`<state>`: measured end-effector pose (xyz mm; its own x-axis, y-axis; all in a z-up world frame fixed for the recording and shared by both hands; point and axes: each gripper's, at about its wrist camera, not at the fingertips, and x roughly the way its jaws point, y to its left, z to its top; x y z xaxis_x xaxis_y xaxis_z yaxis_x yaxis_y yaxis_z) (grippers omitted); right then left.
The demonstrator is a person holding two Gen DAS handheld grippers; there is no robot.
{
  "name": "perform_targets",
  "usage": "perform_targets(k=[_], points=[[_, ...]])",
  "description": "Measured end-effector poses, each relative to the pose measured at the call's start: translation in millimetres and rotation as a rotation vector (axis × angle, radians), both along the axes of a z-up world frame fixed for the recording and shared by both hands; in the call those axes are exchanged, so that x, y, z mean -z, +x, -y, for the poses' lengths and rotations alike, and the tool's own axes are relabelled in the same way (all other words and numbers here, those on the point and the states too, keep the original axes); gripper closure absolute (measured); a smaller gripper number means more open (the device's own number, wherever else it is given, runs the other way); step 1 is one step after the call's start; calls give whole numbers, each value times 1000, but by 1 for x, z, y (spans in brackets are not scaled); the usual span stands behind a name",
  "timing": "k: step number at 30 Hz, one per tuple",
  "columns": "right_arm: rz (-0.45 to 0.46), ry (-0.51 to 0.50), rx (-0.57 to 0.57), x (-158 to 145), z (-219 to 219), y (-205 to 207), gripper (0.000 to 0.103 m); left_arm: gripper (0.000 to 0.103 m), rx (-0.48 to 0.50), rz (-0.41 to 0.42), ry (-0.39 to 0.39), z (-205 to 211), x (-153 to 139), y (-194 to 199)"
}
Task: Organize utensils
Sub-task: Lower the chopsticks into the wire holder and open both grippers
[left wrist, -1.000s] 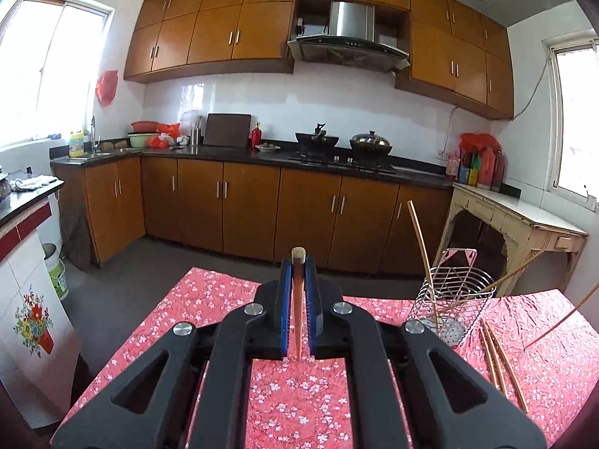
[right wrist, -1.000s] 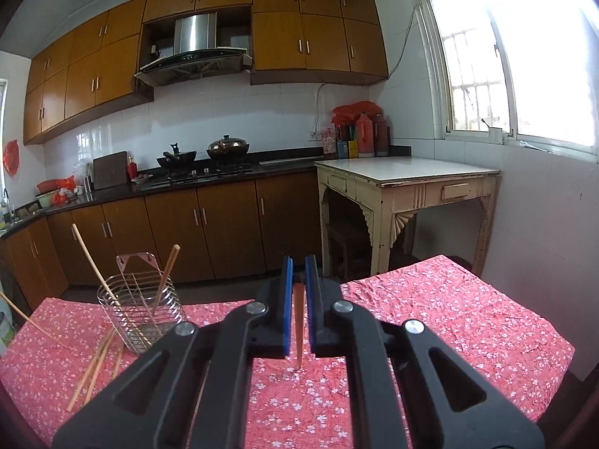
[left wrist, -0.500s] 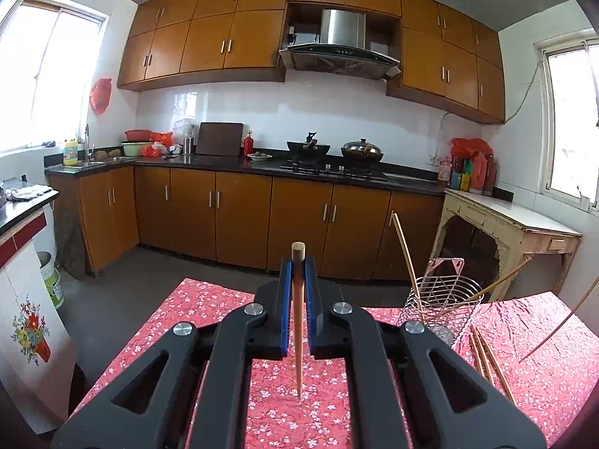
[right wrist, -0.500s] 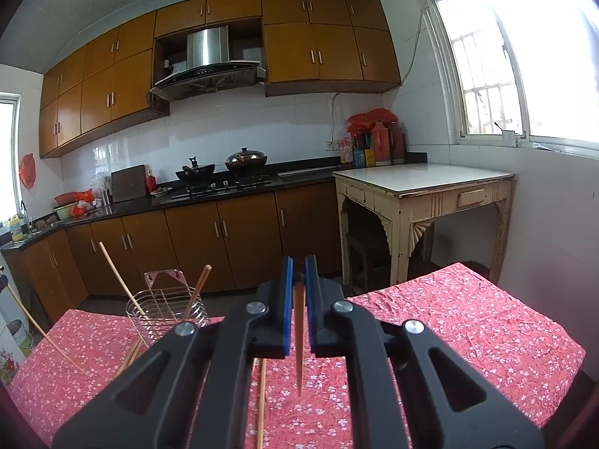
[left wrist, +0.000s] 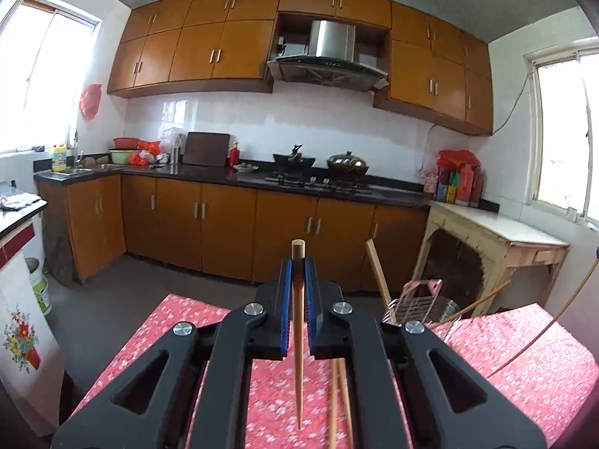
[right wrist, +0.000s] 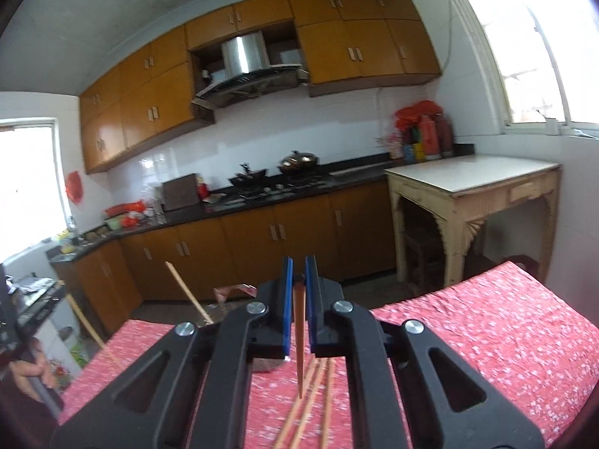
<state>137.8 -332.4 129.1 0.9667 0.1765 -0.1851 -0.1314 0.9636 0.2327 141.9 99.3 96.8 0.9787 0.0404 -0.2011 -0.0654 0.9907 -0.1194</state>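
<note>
My left gripper [left wrist: 298, 273] is shut on a wooden chopstick [left wrist: 298, 340] that stands upright, thick end above the jaws, tip hanging over the red floral tablecloth [left wrist: 524, 359]. A wire utensil basket [left wrist: 419, 308] stands just right of it with a chopstick [left wrist: 378, 271] leaning in it. Loose chopsticks [left wrist: 338, 404] lie on the cloth below. My right gripper [right wrist: 298, 273] is shut on another chopstick [right wrist: 299, 336], held upright above several loose chopsticks [right wrist: 310, 400]. The basket is mostly hidden behind this gripper.
The red-cloth table [right wrist: 505, 336] drops off at its far edge toward the kitchen floor. Brown cabinets and a counter with a stove [left wrist: 318, 181] run along the back wall. A cream side table [right wrist: 471, 176] stands at the right. A person's hand [right wrist: 30, 370] shows at the left.
Both grippers have risen and tilted up while holding their chopsticks. The basket now sits lower and closer to the left gripper, and is mostly hidden in the right wrist view.
</note>
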Motion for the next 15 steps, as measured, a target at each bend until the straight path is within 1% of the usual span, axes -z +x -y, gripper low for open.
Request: perform_targets(k=[6,9,12,15], points=[[77,7,-73,-44,-27,5,95,96,65,82,-42,24,-45,10],[117,-21,-68,-63,-46,18,95,96,94,137,-55,45,-69,22],[151,-40,-48,-75,-61,40,95,96,103,171,-67,66,-82,39],[144,-25,-55,-79,-71,70,95,96,101,189,-77,85,-85,58]])
